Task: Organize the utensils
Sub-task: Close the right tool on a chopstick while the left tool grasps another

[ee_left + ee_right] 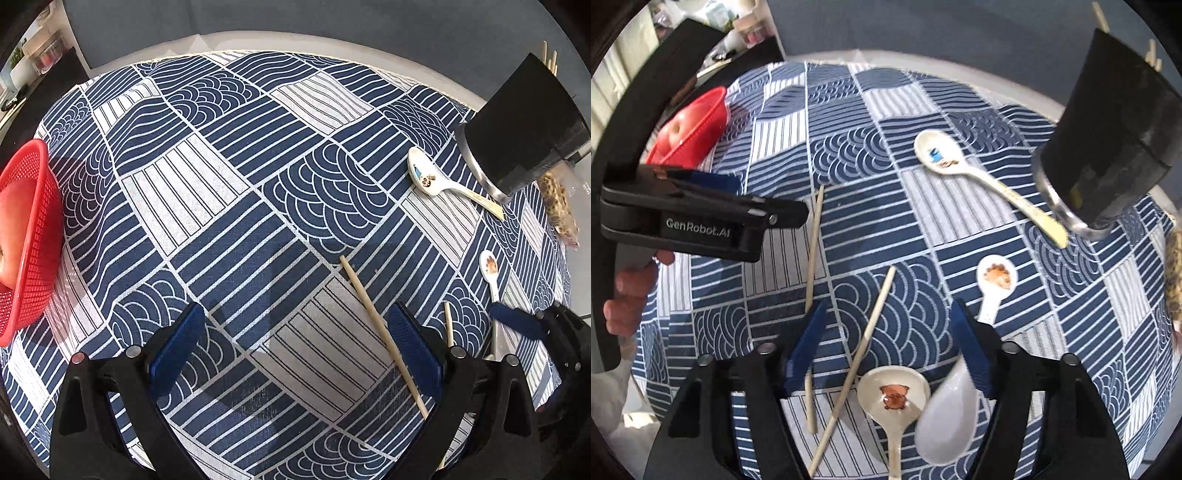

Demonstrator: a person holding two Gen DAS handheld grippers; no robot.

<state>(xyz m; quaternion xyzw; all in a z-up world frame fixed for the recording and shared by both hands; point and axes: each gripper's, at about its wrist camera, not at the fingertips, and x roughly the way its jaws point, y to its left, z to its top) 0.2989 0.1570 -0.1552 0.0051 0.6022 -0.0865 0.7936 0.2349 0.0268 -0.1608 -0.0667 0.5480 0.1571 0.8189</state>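
**Chopstick lying between the right-hand jaws, running along them rather than across**

The right gripper (888, 332) is hanging over the cloth with its blue pads parted and nothing clamped. No pad is touching anything. A chopstick (864, 347) is lying in the gap between them, its far tip pointing up and a little right, its near end running back beneath the tool. So its long axis is sitting close to the line the tongs point along, leaning slightly, and the pads are flanking it on either side. To my eye that is the relation the coming pinch depends on: closing would be meeting the stick across its thin width.

Just behind the pads, two spoons are resting close together, a bear-printed spoon (894, 397) and a plain white spoon (947, 413). A small spoon (995, 282) is lying just beyond the right-hand pad. A second chopstick (814, 251) is lying just outside the left pad, nearly upright in the right wrist view.

The left gripper (295, 339) is also standing wide, holding nothing; that second chopstick (384, 339) is passing just inside its right pad, so each hand has a stick near.

Farther out, a long-handled spoon (967, 173) is pointing its handle at the dark holder (1108, 147), which is already carrying sticks. A red basket (694, 125) is sitting at the far left on the blue-patterned tablecloth (849, 110).
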